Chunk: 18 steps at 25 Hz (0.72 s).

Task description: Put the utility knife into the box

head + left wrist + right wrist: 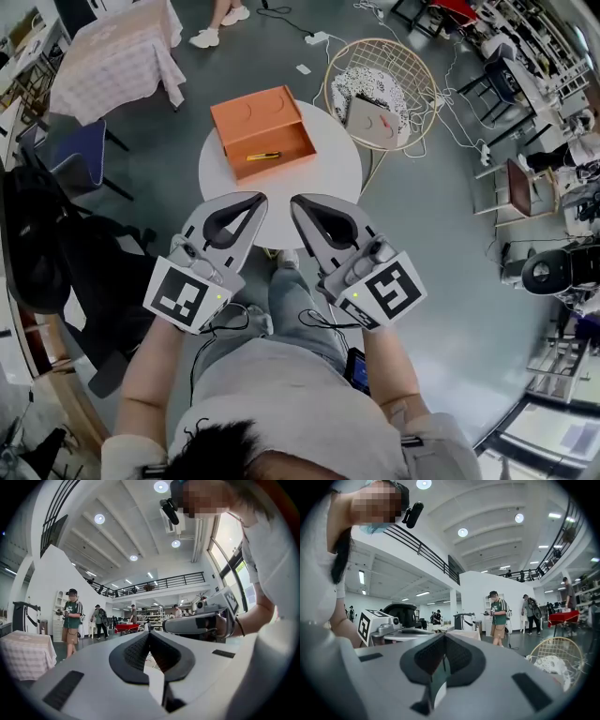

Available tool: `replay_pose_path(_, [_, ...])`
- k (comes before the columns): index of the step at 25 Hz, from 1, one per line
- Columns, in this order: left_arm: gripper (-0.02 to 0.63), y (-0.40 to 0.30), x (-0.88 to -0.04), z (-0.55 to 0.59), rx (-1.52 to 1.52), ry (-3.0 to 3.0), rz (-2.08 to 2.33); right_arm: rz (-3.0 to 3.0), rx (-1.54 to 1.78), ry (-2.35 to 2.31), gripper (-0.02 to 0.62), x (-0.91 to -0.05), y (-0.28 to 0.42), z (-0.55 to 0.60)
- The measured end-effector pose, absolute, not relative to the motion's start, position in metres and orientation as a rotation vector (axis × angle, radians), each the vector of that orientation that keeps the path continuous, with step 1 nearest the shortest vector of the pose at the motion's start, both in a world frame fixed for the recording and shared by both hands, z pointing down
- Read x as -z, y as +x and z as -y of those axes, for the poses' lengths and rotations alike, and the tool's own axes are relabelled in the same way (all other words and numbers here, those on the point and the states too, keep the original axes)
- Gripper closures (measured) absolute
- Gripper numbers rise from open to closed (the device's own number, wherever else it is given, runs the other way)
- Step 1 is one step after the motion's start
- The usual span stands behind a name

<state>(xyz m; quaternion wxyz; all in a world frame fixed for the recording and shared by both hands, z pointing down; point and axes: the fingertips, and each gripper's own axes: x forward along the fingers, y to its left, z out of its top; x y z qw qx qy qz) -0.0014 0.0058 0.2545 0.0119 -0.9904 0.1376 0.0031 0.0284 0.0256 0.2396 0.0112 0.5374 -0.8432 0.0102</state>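
An open orange box (246, 120) stands on a round white table (330, 172) in the head view. A yellow utility knife (263, 156) lies inside the box, on its floor near the front wall. My left gripper (258, 198) and right gripper (296, 201) are held side by side at the table's near edge, well short of the box. Both are shut with nothing between the jaws. The left gripper view looks along its shut jaws (149, 633) into the hall, and the right gripper view does the same (443, 637). Neither shows the box.
A round wire chair (380, 89) with a cushion stands right of the table. A pink checked tablecloth (117, 52) is at the upper left, a blue chair (70, 155) and a black bag (37, 234) on the left. People stand in the hall (499, 616).
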Motion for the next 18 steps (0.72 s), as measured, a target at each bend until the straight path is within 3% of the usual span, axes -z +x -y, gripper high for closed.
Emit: replay_pose_path(18, [0.597,-0.004,-0.239,-0.024,-0.046,-3.058,-0.444,2.662,0.014,1.660,0.589,-0.226,0.023,-0.042])
